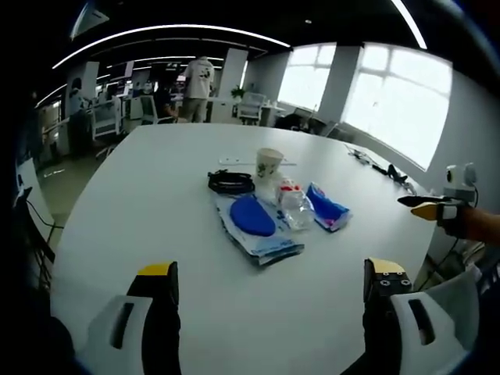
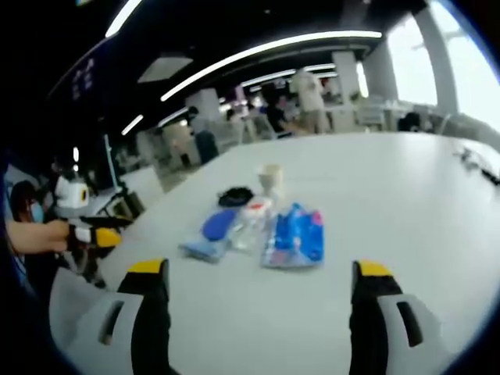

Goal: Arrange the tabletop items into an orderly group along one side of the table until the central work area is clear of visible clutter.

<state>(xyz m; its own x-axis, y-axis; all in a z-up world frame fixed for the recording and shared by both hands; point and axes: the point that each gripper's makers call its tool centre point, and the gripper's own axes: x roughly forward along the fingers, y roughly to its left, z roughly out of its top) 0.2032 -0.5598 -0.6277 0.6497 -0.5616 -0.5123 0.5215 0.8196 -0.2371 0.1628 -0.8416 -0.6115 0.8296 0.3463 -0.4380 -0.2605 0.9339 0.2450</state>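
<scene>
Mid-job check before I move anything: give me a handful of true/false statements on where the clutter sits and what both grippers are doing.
1. The paper cup stands upright. True.
2. The left gripper holds the cup. False: its jaws are open and empty, short of the items.
3. The black cable coil lies beside the cup. True.
4. The blue packet is stacked on the cup. False: it lies flat on the table.
5. The right gripper is open. True.

Left gripper (image 1: 269, 283): jaws spread wide, holding nothing, raised over the counter (image 1: 156, 203).
Right gripper (image 2: 259, 283): jaws spread wide, empty; its closer details look blurred.
</scene>
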